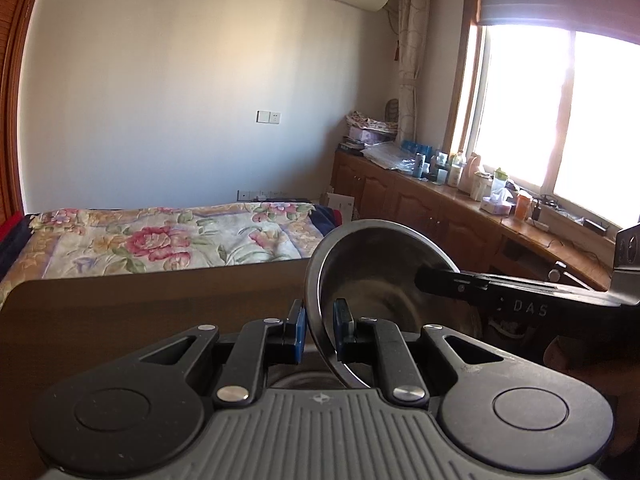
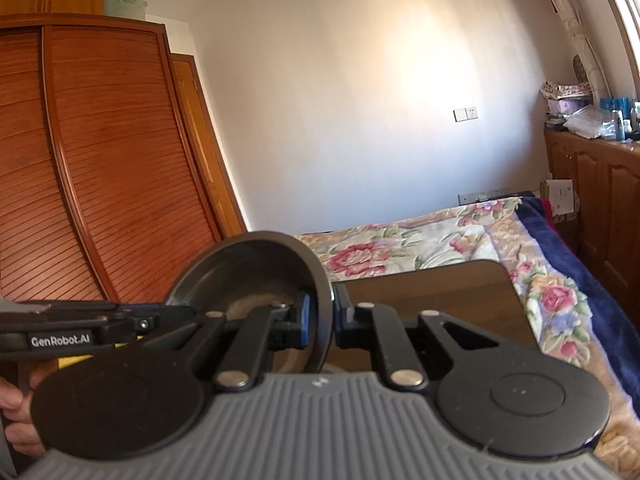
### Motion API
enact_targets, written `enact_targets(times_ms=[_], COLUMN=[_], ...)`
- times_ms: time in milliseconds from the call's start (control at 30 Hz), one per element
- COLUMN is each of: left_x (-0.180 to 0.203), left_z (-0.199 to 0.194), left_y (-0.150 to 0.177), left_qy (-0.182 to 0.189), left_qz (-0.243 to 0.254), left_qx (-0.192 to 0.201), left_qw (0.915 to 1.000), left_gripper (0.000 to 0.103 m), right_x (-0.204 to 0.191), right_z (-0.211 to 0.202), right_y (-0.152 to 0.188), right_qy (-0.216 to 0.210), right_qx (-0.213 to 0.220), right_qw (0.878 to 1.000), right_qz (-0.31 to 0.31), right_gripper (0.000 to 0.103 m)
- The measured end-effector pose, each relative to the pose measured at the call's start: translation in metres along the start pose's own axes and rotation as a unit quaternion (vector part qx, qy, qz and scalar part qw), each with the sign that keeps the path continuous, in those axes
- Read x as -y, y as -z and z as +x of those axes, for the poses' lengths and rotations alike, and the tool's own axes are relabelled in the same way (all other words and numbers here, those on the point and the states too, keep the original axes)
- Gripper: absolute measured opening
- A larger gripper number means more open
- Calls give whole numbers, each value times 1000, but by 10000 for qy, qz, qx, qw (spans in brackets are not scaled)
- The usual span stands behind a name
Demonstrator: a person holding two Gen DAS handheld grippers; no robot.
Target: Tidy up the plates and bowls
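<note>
Left hand-held gripper [image 1: 320, 330] clamping steel bowl [image 1: 372, 276] rim, right hand-held gripper [image 2: 320, 320] likewise

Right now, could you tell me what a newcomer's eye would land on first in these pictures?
A metal bowl held tilted between both grippers above a dark table: the left gripper clamps one side of its rim, the right gripper the opposite. Behind lies a floral bed, with a glaring window at right.

Blown-out daylight from the window [image 1: 560, 112] (right side) leaves foreground dim, fisheye edges bent.
</note>
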State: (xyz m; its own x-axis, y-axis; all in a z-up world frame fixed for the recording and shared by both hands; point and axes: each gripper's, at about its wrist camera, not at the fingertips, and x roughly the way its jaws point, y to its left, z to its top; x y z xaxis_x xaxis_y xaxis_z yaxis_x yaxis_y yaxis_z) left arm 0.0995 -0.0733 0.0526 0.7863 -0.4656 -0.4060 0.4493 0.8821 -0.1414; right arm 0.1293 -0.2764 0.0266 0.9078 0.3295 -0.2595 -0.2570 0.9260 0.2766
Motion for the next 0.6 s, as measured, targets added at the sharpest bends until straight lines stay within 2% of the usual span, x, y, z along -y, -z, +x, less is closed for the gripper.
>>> enact_targets(times_ms=[200,600], left_x=[-1,-14], left_z=[-6,8], left_y=[18,47], left_qy=[-150,-264], left_qz=[168,72], left_qx=[-63,-363], left_qw=[9997,9990], left_gripper=[15,15], right_x=[-9,-10], right_z=[-3,5], right_y=[17,46], right_qy=[-38,-120], right_qx=[67,-149], right_qw=[10000,9991], right_qz=[20,381], right_gripper=[13,13])
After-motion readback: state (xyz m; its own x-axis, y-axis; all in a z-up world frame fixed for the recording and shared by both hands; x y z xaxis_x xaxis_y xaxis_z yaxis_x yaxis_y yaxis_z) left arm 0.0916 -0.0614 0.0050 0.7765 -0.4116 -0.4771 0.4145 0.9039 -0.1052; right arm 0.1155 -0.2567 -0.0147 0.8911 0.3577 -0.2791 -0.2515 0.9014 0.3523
